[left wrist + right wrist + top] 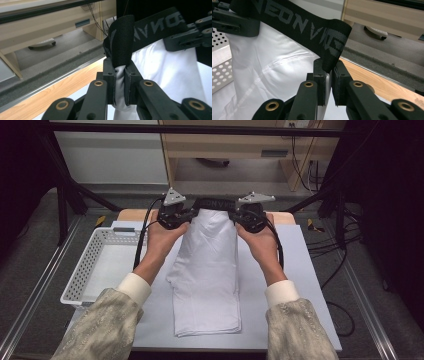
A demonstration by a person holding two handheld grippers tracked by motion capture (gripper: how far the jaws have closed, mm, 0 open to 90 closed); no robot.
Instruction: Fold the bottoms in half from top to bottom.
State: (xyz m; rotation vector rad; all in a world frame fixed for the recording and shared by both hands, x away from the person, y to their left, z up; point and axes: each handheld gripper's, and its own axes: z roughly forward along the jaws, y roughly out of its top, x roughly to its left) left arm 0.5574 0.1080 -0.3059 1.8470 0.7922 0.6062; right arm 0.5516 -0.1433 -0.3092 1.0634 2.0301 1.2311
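High view, white basket point(95, 265) left of white garment point(207, 270), both grippers point(175, 215) point(250, 216) pinching its black waistband point(215, 203)

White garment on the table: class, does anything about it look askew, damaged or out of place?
Nothing looks damaged. The white garment is held up by its black waistband between the left gripper and right gripper. Its lower part lies folded, slightly crooked, on the table. The white basket sits beside it.

White perforated basket point(95, 265), wooden cabinet point(225, 145)
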